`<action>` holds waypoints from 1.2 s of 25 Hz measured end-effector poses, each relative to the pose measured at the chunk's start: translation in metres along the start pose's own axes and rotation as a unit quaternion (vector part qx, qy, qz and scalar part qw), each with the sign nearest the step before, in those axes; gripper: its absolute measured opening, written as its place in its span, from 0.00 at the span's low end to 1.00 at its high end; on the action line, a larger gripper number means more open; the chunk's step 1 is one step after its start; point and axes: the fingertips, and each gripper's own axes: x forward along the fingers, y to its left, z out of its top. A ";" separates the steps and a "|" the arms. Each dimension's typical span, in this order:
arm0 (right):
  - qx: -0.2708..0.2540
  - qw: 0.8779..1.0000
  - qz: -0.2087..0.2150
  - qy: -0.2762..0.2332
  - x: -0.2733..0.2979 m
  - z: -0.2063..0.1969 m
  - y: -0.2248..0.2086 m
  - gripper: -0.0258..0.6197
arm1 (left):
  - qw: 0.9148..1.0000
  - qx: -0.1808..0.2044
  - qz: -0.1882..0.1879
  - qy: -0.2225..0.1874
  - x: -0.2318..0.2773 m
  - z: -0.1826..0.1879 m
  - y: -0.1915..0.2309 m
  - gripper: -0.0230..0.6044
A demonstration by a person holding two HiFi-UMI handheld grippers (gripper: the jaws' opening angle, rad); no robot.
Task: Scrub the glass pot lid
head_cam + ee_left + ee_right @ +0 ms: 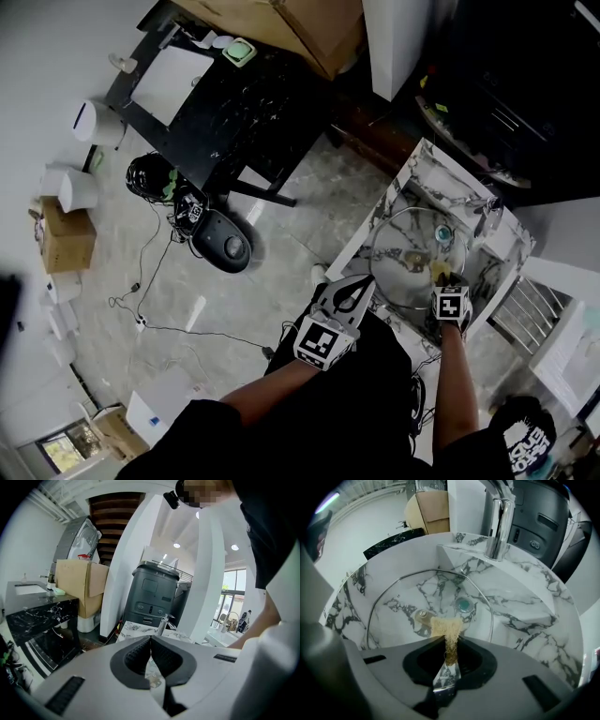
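Lid (409, 255) (405, 595) lies flat in the marble sink (427, 161) (529, 609), knob up, below the tap (498, 522). Right tool (444, 279) (450, 641) is clamped on a tan fibrous scrubber (439, 271) (446, 627), which sits just beside the knob; contact with the glass unclear. Left tool (364, 285) (151, 640) has its tips together with nothing between, off the sink's near edge.
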 end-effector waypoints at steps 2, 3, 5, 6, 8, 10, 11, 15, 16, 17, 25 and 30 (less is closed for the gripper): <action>-0.007 1.000 0.002 0.003 -0.001 -0.001 0.005 0.14 | 1.000 -0.002 0.001 -0.001 -0.003 0.002 0.003 0.06; -0.009 1.000 0.004 0.005 -0.001 -0.001 0.008 0.14 | 1.000 -0.003 0.001 0.000 -0.004 0.002 0.004 0.06; -0.010 1.000 0.010 0.008 -0.001 -0.003 0.014 0.14 | 1.000 -0.004 0.001 -0.001 -0.007 0.001 0.006 0.06; -0.010 1.000 0.014 0.008 -0.001 -0.003 0.017 0.14 | 1.000 -0.005 0.001 -0.001 -0.008 0.000 0.006 0.06; -0.012 1.000 0.021 0.008 -0.001 -0.002 0.023 0.14 | 1.000 -0.007 0.002 -0.001 -0.011 -0.002 0.007 0.06; -0.016 0.999 0.028 0.011 0.000 -0.002 0.031 0.14 | 1.000 -0.009 0.003 -0.001 -0.013 -0.002 0.008 0.06; -0.021 0.999 0.031 0.013 0.000 -0.002 0.034 0.14 | 1.000 -0.010 0.003 0.000 -0.014 -0.003 0.008 0.06; -0.031 0.999 0.041 0.015 0.003 0.001 0.045 0.14 | 1.000 -0.008 0.002 0.006 -0.017 -0.005 0.011 0.06; -0.032 0.998 0.044 0.017 0.003 0.002 0.048 0.14 | 1.000 -0.008 0.003 0.009 -0.018 -0.007 0.012 0.06; -0.033 0.998 0.047 0.018 0.003 0.003 0.051 0.14 | 1.000 -0.009 0.004 0.012 -0.018 -0.008 0.013 0.06; -0.058 0.995 0.070 0.028 0.008 0.012 0.078 0.14 | 1.000 -0.013 0.015 0.009 -0.023 -0.002 0.029 0.06; -0.071 0.994 0.082 0.032 0.010 0.020 0.094 0.14 | 1.000 -0.016 0.018 0.009 -0.024 -0.003 0.040 0.06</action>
